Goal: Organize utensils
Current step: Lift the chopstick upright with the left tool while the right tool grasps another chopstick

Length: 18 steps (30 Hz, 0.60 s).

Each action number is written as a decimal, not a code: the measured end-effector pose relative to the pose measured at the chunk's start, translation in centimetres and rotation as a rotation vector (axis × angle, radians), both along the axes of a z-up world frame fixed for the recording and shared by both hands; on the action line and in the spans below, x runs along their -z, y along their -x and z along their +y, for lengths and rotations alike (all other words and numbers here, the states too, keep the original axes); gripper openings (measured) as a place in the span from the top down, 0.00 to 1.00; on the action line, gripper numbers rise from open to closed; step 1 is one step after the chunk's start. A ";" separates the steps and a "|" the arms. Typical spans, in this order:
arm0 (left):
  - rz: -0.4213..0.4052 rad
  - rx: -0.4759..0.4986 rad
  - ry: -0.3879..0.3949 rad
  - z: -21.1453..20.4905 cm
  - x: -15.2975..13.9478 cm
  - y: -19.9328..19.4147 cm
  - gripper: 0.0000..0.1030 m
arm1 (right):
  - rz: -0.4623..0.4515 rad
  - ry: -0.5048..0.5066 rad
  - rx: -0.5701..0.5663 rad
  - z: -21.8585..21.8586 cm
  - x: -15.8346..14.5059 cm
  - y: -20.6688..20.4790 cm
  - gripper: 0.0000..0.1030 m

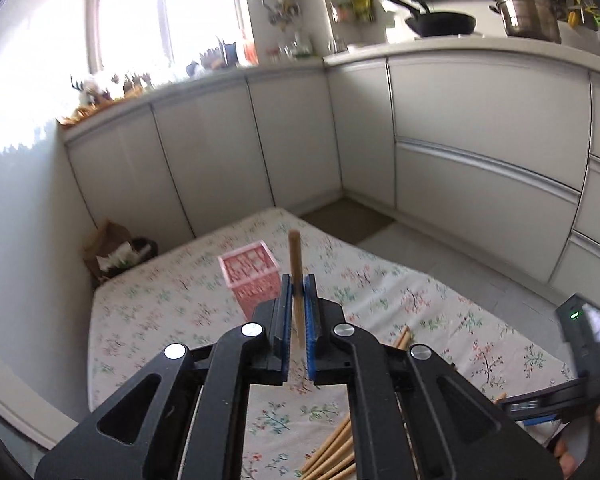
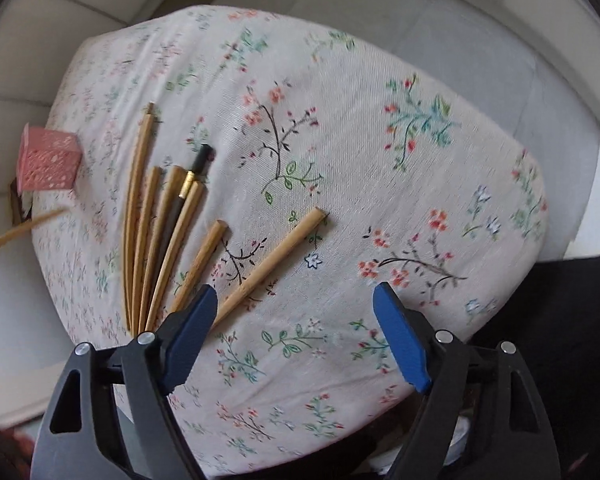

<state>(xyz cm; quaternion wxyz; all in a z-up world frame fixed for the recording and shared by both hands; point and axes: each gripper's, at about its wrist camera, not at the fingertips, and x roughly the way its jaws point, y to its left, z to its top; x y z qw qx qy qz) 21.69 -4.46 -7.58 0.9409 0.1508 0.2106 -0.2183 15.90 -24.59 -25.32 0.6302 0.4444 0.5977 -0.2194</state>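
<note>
My left gripper [image 1: 299,286] is shut on a wooden chopstick [image 1: 295,256] that stands nearly upright between its blue pads. Just beyond it, a little to the left, stands the pink lattice holder [image 1: 249,274] on the floral cloth. In the right wrist view my right gripper [image 2: 296,300] hangs open above the cloth with nothing between its fingers. Several wooden chopsticks [image 2: 140,216] and a dark one with a gold band [image 2: 188,184] lie fanned to its left; the nearest single stick [image 2: 276,266] lies by the left pad. The holder [image 2: 48,164] shows at the left edge, and a lifted stick [image 2: 20,232] below it.
The table [image 1: 420,292] wears a floral cloth and sits in a kitchen corner with white cabinets [image 1: 480,128] behind. A brown bag and bin [image 1: 116,250] stand at the far left corner. A wok [image 1: 440,22] and steel pot [image 1: 528,8] rest on the counter.
</note>
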 end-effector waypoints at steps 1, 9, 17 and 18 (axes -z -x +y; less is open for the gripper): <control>-0.018 -0.002 0.005 0.0 -0.2 0.2 0.95 | 0.015 -0.005 0.009 0.2 0.4 -0.3 0.27; -0.051 -0.025 0.056 0.9 -1.3 1.3 0.95 | 0.047 0.181 -0.011 1.3 -0.2 -2.9 0.77; -0.022 -0.056 0.121 2.9 -1.9 3.0 0.95 | -0.155 0.165 -0.128 0.2 -0.3 -3.2 0.92; -0.015 -0.062 0.129 3.1 -1.9 3.1 0.95 | -0.170 0.163 -0.137 -0.1 -0.7 -2.8 0.93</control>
